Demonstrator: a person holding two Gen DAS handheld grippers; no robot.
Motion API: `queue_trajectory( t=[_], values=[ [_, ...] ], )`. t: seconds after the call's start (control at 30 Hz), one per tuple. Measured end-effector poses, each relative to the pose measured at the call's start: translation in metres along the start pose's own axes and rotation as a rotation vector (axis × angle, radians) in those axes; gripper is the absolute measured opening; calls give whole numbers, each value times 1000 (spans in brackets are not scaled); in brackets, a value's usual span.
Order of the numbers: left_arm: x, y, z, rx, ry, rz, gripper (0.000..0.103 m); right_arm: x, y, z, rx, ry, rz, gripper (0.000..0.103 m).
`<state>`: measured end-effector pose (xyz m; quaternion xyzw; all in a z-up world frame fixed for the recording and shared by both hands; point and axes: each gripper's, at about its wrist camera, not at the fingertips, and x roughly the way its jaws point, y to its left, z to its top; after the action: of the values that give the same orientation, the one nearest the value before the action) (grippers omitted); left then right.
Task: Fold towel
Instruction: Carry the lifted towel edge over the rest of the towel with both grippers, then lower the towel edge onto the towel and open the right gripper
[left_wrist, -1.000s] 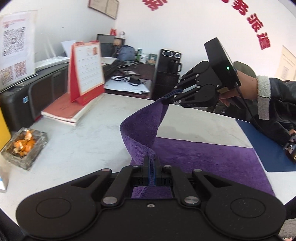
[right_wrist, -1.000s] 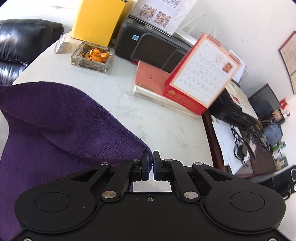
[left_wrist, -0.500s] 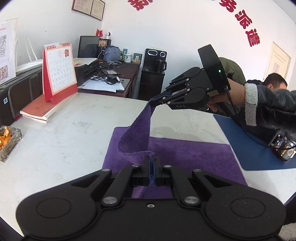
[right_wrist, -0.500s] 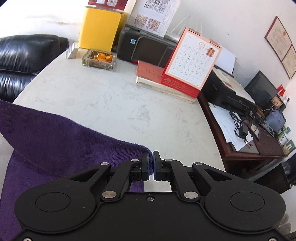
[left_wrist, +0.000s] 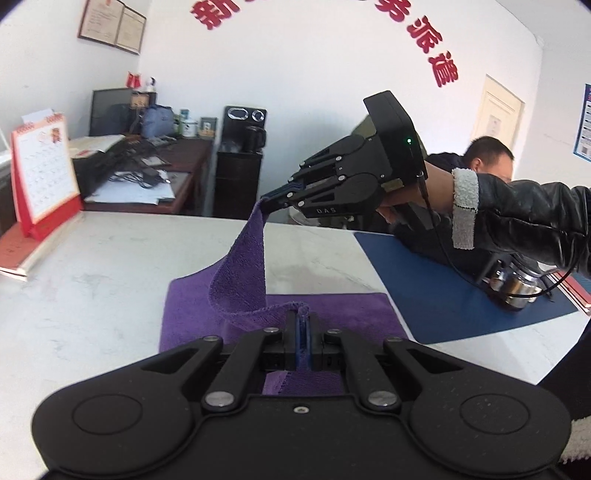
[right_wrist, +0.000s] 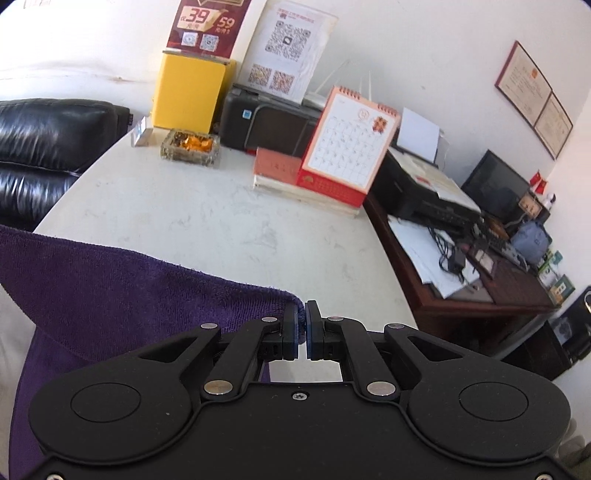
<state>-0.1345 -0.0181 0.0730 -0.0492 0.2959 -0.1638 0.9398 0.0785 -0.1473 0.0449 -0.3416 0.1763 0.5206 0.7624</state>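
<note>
Much of the purple towel is hidden: the left gripper covers its near edge in the left wrist view, and in the right wrist view the cloth runs off the left and bottom of the frame. Both grippers are clamped on the towel, each pinching a corner. The left gripper holds its corner low over the cloth; the right gripper holds the other corner high above the white table, so a twisted strip of towel hangs between them while the rest lies flat on the table. Only the left wrist view shows this lifted span, the sleeve behind the right gripper, a blue mat just beside the towel, and a metal object on that mat, too blurred to name. Only the right wrist view shows the right gripper closed on purple cloth, and, well beyond the towel, a glass ashtray, a yellow box and a black printer. The red desk calendar appears in both, cut off at the left edge in the left wrist view.
</note>
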Motion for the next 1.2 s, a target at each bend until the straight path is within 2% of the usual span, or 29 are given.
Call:
queue_trajectory(
  t=[0.13,0.27,0.47,0.53,0.73,0.8,1.0,1.2],
  values=[
    [23,-9,-4,15,49,-73,3,-5,-1,-22,19,35,-3,4],
    [42,-20,-10,41,100,-104,3,-9,-1,-45,36,70,1,4],
    [73,-37,-28,112,193,-109,3,-5,7,-87,54,147,21,4],
    [85,-46,-39,180,239,-99,3,-3,9,-97,58,165,27,4],
    [102,-60,-63,290,318,-118,3,3,18,-127,15,238,37,4],
    [107,-64,-71,334,338,-123,3,3,21,-136,9,257,44,4],
    [115,-71,-78,369,351,-147,3,7,23,-149,-9,295,40,4],
    [121,-80,-86,385,374,-173,3,6,16,-153,35,282,26,4]
  ],
)
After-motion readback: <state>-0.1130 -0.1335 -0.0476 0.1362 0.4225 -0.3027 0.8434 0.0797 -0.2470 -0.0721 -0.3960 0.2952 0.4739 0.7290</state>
